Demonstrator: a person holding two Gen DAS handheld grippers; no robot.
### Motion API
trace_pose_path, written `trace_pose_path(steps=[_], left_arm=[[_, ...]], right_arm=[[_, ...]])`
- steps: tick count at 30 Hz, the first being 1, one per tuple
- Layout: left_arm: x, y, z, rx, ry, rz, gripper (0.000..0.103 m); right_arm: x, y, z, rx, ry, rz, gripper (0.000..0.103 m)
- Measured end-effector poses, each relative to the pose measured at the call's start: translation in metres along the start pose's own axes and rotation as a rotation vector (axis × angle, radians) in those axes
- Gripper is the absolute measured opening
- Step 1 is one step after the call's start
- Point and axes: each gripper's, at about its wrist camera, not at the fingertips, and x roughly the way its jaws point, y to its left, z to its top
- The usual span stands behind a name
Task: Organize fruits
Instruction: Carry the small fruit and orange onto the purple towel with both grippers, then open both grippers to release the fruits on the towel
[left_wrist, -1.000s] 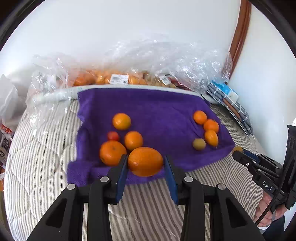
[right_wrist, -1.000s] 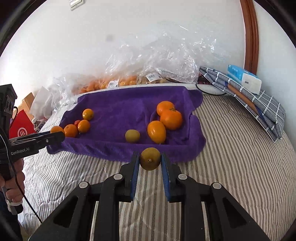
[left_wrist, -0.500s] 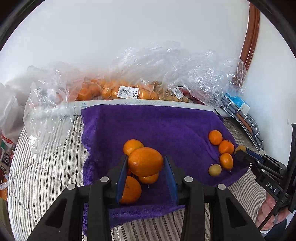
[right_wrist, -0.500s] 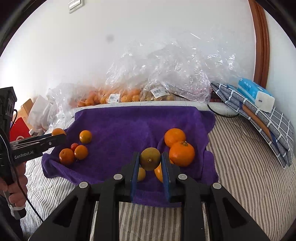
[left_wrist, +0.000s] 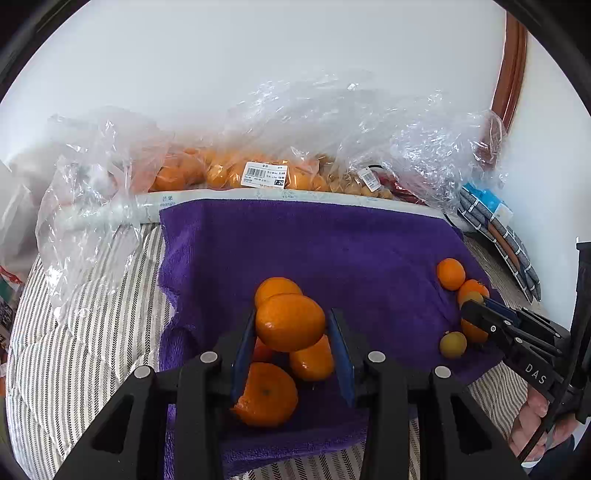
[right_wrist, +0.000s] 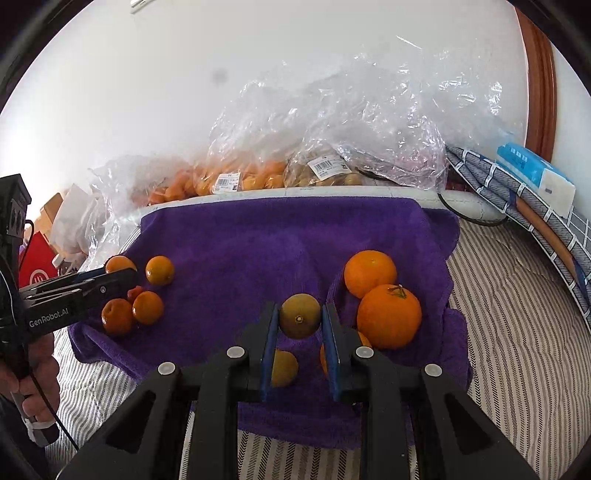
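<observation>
The purple towel (left_wrist: 332, 240) serves as the landmark: a plush, nappy terry cloth spread over a quilted, striped mattress cover (left_wrist: 92, 332), its far edge against a white padded bolster (left_wrist: 295, 194).

The left gripper (left_wrist: 291, 325) has its blue-padded jaws clamped on a large orange (left_wrist: 290, 322), held above the towel's near-left part. The fruit is smooth, glossy and slightly oval, its long axis lying crosswise between the pads. Under and around it on the towel sit more oranges: one behind (left_wrist: 277, 290), one just below to the right (left_wrist: 312, 360), and a dimpled one nearest the camera (left_wrist: 266, 395) with its navel facing up.

The right gripper (right_wrist: 300, 321) grips a small, round, dull yellow-green citrus (right_wrist: 299, 315) between its pads, over the towel's near-right part; its stem button faces the camera. Beside it on the towel rest two big round oranges (right_wrist: 370, 272), touching, the nearer one (right_wrist: 389, 316) with a green stem pointing up. A yellow-green fruit (right_wrist: 283, 368) lies below the jaws, partly hidden.

Beyond the towel's far edge, crinkled clear plastic bags (right_wrist: 332, 129) with barcode labels hold piled orange and tan fruit. Off the towel's right side lies a folded checked cloth (right_wrist: 517, 206) with a blue tissue pack (right_wrist: 535, 175) on it.
</observation>
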Motion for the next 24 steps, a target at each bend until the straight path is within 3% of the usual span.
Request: trace_pose_path(steps=[22,24], left_arm=[[0.0078,-0.0029,-0.0032,-0.023,0.013,-0.014,0.037],[0.0065,-0.0044,-0.0027,-0.015,0.014,-0.001,0.042]], right_arm=[[0.0028,-0.0001,-0.0016,0.000,-0.007,0.014,0.024],[0.0008,0.0002,-0.0024,-0.001,-0.010,0.012,0.026]])
